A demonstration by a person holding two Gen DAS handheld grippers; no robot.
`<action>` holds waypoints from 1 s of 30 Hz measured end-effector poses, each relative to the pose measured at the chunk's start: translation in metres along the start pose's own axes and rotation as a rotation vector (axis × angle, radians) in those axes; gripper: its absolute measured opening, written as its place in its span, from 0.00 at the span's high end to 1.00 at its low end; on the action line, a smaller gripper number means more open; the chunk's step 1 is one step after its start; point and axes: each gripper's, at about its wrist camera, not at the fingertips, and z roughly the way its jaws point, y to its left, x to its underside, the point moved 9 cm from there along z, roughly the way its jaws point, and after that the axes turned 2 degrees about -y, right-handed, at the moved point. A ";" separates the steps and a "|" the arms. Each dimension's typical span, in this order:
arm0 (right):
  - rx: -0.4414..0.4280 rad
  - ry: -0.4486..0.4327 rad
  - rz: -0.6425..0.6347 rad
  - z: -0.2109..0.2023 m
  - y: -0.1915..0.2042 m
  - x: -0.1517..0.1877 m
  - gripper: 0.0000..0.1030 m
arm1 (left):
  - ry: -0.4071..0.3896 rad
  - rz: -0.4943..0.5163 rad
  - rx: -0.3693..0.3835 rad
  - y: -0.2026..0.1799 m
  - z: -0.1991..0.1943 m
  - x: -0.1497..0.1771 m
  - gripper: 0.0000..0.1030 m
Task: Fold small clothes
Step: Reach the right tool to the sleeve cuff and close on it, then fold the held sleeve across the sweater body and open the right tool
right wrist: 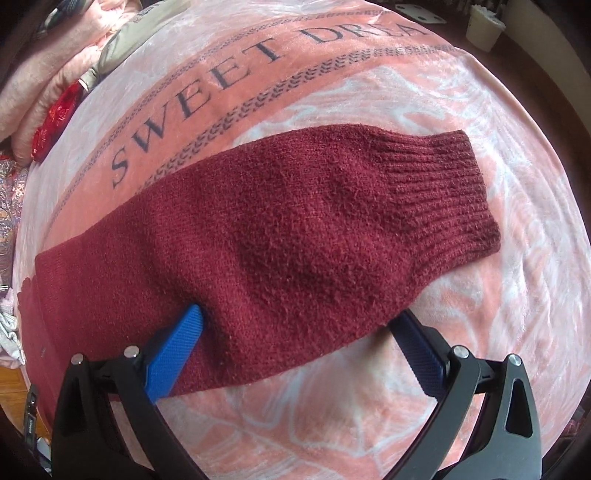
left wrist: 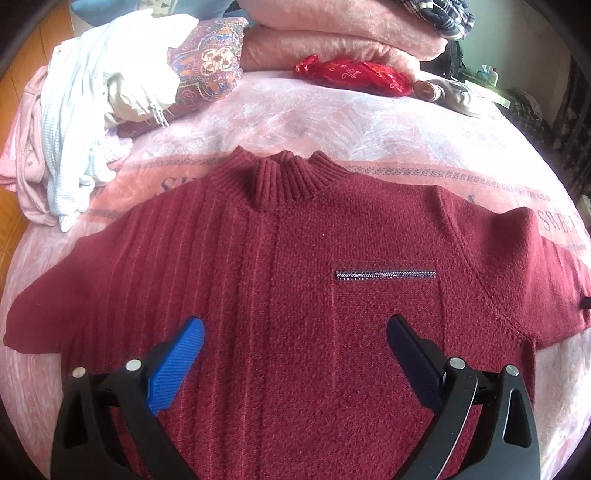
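Observation:
A dark red knit sweater (left wrist: 303, 280) lies flat, front up, on the pink blanket (left wrist: 332, 122), collar at the far side, both sleeves spread out. A grey zip pocket line (left wrist: 386, 275) crosses its chest. My left gripper (left wrist: 295, 328) is open and empty, just above the sweater's body. In the right wrist view the sweater's right sleeve (right wrist: 280, 243) lies flat, ribbed cuff (right wrist: 454, 192) to the right. My right gripper (right wrist: 295, 321) is open, its jaws spanning the sleeve's near edge, holding nothing.
A heap of white and pink clothes (left wrist: 74, 122) lies at the far left. A patterned cushion (left wrist: 207, 62), folded pink blankets (left wrist: 340, 40) and a red bag (left wrist: 354, 74) are at the back. The blanket reads SWEET DREA (right wrist: 236, 77). A white cup (right wrist: 484, 27) stands off the bed.

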 end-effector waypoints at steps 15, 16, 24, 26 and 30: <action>-0.074 -0.165 -0.028 -0.051 -0.001 -0.030 0.91 | 0.036 -0.029 -0.022 0.016 0.007 0.005 0.04; -0.092 -0.178 -0.058 -0.060 0.017 -0.021 0.91 | 0.034 -0.030 -0.019 0.017 0.007 0.004 0.04; -0.206 -0.235 -0.369 -0.103 0.188 0.030 0.91 | 0.021 -0.042 -0.043 0.036 0.001 -0.004 0.04; -0.225 -0.207 -0.445 -0.095 0.230 0.053 0.91 | 0.027 -0.061 -0.043 0.045 0.002 -0.005 0.04; -0.182 -0.121 -0.587 -0.056 0.283 0.097 0.91 | 0.040 -0.080 -0.037 0.056 0.004 -0.004 0.04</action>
